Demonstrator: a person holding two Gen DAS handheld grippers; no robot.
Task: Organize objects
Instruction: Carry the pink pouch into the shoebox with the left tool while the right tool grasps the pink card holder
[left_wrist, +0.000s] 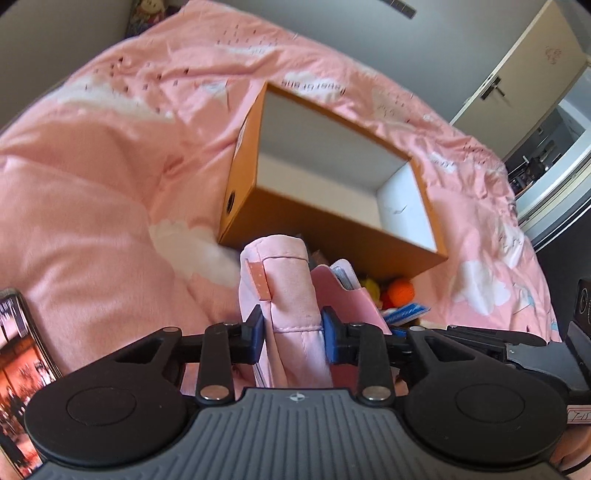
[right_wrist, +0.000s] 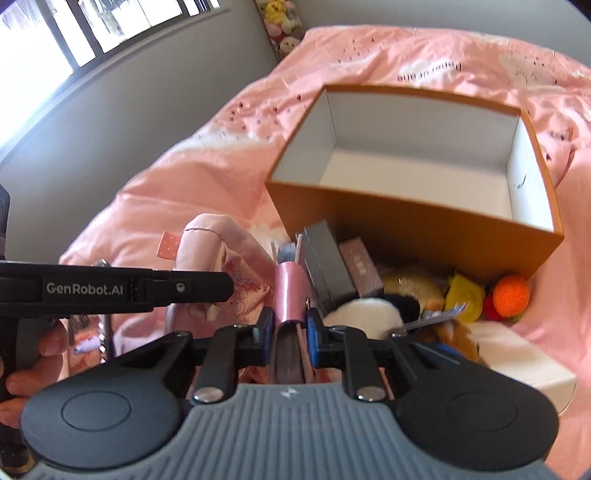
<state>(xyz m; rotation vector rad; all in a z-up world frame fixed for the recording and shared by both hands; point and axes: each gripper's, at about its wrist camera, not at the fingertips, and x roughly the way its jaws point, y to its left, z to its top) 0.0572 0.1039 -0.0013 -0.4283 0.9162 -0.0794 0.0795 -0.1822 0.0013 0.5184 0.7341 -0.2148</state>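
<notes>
An open orange cardboard box (left_wrist: 332, 225) with a white empty inside stands on the pink bed; it also shows in the right wrist view (right_wrist: 424, 225). My left gripper (left_wrist: 293, 330) is shut on a pink fabric pouch (left_wrist: 284, 280), held upright just before the box. My right gripper (right_wrist: 290, 328) is shut on a pink notebook (right_wrist: 290, 288) with a strap. The pouch (right_wrist: 221, 258) and the left gripper's body (right_wrist: 110, 288) show left of it.
Between me and the box lie a grey box (right_wrist: 327, 258), a brownish small box (right_wrist: 362, 269), plush toys (right_wrist: 417, 291), an orange knitted ball (right_wrist: 511, 291) and a white box (right_wrist: 524, 354). A phone (left_wrist: 18, 369) lies at left. A door (left_wrist: 524, 70) stands at right.
</notes>
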